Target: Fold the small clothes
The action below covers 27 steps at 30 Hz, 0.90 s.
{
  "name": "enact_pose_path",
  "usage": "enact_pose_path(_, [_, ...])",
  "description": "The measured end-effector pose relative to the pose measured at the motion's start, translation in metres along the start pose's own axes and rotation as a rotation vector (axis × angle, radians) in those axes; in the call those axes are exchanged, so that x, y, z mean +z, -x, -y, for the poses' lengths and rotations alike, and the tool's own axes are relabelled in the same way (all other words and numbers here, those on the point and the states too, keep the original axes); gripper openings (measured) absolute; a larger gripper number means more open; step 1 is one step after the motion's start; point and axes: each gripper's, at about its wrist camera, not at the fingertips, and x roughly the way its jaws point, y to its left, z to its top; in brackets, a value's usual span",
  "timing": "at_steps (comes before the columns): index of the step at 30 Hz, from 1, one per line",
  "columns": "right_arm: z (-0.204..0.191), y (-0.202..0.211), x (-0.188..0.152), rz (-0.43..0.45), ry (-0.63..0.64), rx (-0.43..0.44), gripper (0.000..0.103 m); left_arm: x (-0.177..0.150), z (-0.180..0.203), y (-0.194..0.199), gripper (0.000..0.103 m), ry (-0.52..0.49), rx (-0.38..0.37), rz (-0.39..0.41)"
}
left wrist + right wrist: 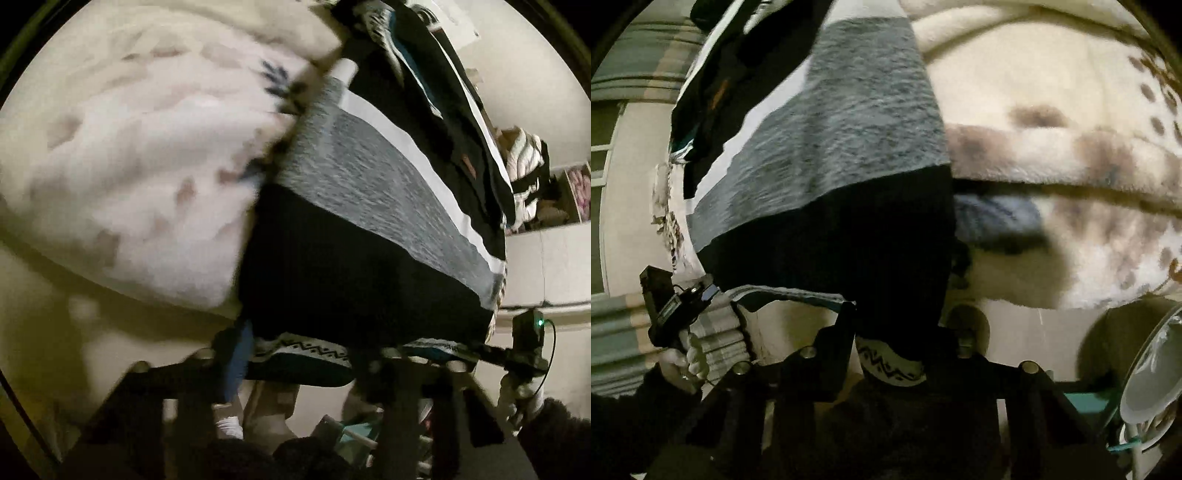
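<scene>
Both the left gripper and right gripper had jaws clenched on the black-and-grey banded knit garment, best kept level and taut before folding.

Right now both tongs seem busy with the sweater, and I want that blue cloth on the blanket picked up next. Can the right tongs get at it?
Probably not yet. The right tongs are shut on the sweater, which hangs beside the blue cloth; they would have to let go first.

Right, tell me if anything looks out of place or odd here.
Nothing looks spilled or damaged. The black-and-grey garment hangs stretched between the left gripper and right gripper, its patterned hem bunched at both. A blue cloth lies crumpled on the spotted blanket.
</scene>
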Motion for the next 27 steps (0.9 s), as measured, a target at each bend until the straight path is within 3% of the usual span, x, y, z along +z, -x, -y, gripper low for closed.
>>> enact_pose_path(4, [-0.003,0.003,-0.002,-0.003,0.004,0.008,0.036,-0.006,-0.005,0.002,0.025,0.022,-0.014,0.004])
enact_pose_path(9, [0.003,0.001,0.001,-0.014,-0.01,0.016,0.036,-0.006,-0.021,-0.013,0.045,0.091,-0.071,-0.032])
enact_pose_path(13, [0.004,-0.001,0.002,-0.024,0.001,0.016,0.036,-0.003,-0.027,-0.019,0.045,0.088,-0.099,-0.031])
enact_pose_path(14, [0.005,0.001,0.002,-0.025,0.009,0.014,0.036,-0.005,-0.024,-0.019,0.043,0.069,-0.091,-0.033])
enact_pose_path(16, [0.001,0.001,0.0,-0.027,0.028,0.012,0.034,-0.011,-0.015,-0.016,0.029,0.015,-0.07,-0.036])
enact_pose_path(17, [-0.001,0.002,-0.002,-0.025,0.034,0.008,0.029,-0.014,-0.013,-0.015,0.009,-0.002,-0.059,-0.04])
enact_pose_path(18, [-0.004,0.002,-0.003,-0.024,0.036,0.002,0.018,-0.018,-0.011,-0.014,0.005,-0.017,-0.052,-0.043])
enact_pose_path(27, [-0.019,0.032,-0.016,0.016,0.034,0.051,0.011,-0.03,0.016,0.033,0.002,-0.039,-0.048,0.029])
